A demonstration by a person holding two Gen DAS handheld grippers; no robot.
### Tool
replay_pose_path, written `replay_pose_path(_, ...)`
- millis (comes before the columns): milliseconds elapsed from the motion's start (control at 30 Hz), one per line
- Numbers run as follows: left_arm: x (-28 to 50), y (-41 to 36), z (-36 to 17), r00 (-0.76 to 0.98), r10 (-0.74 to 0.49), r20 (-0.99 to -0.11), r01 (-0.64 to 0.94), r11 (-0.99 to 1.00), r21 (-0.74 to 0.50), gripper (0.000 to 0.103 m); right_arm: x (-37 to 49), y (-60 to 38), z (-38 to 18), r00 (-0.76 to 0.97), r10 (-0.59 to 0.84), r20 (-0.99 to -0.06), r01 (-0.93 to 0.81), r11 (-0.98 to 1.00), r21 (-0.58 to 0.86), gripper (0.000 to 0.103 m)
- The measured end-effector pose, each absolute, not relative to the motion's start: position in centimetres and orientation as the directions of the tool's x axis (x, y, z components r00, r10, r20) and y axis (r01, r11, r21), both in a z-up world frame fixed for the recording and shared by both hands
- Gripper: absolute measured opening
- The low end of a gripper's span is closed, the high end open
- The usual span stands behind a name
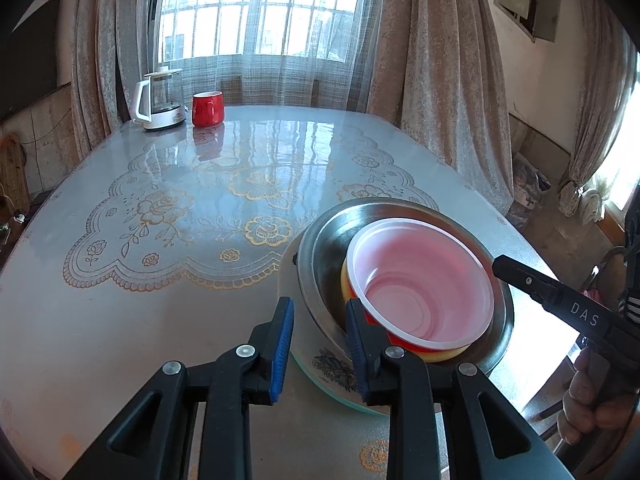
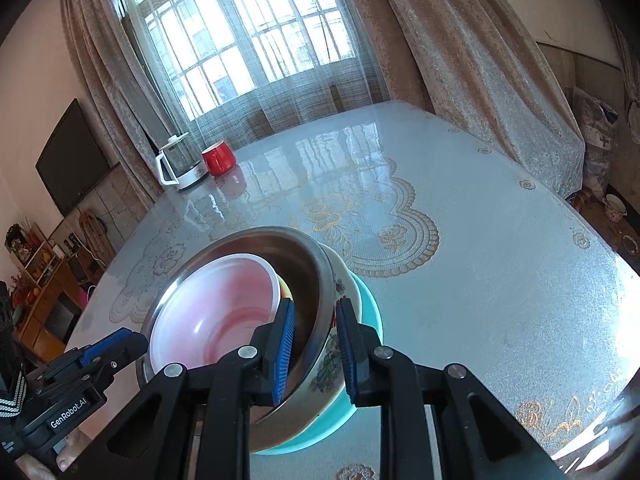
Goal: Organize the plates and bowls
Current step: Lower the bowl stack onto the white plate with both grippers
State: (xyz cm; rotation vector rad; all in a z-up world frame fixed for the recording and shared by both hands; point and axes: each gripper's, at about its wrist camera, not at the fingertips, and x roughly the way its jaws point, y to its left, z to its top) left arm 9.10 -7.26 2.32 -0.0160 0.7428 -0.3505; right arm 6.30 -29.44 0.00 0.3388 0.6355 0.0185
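A nested stack sits near the table's front edge. A white-rimmed red plastic bowl (image 1: 420, 284) lies on a yellow bowl (image 1: 346, 280) inside a steel bowl (image 1: 320, 252), on a floral plate (image 1: 332, 364). In the right wrist view the red bowl (image 2: 216, 304), steel bowl (image 2: 316, 276), floral bowl (image 2: 330, 360) and teal plate (image 2: 368, 304) show. My left gripper (image 1: 318, 344) is open, its jaws astride the steel bowl's near rim. My right gripper (image 2: 314, 344) is open, astride the stack's right rim; it also shows in the left wrist view (image 1: 520, 276).
A glass kettle (image 1: 160, 100) and a red mug (image 1: 207, 109) stand at the table's far left corner. The table (image 1: 200, 200) has a glossy lace-patterned cover. Curtains and a window lie behind; a TV (image 2: 72, 160) and shelves are to the left.
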Motion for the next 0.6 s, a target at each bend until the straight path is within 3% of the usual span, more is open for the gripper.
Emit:
replay_pose_path(333, 8.9, -6.1, 2.0, 0.689, -0.302, -0.659, 0.283, 0.949, -0.138, 0.027, 7.1, -26.7, 0.8, 0.789, 0.15, -0.595, -0.016, 0.974, 0.225, 0.022)
replay_pose_path(600, 8.9, -7.2, 2.0, 0.696, -0.298, -0.653, 0.31, 0.945, -0.101, 0.027, 8.5, -26.4, -0.3, 0.768, 0.094, -0.634, 0.024, 0.984, 0.175, 0.019)
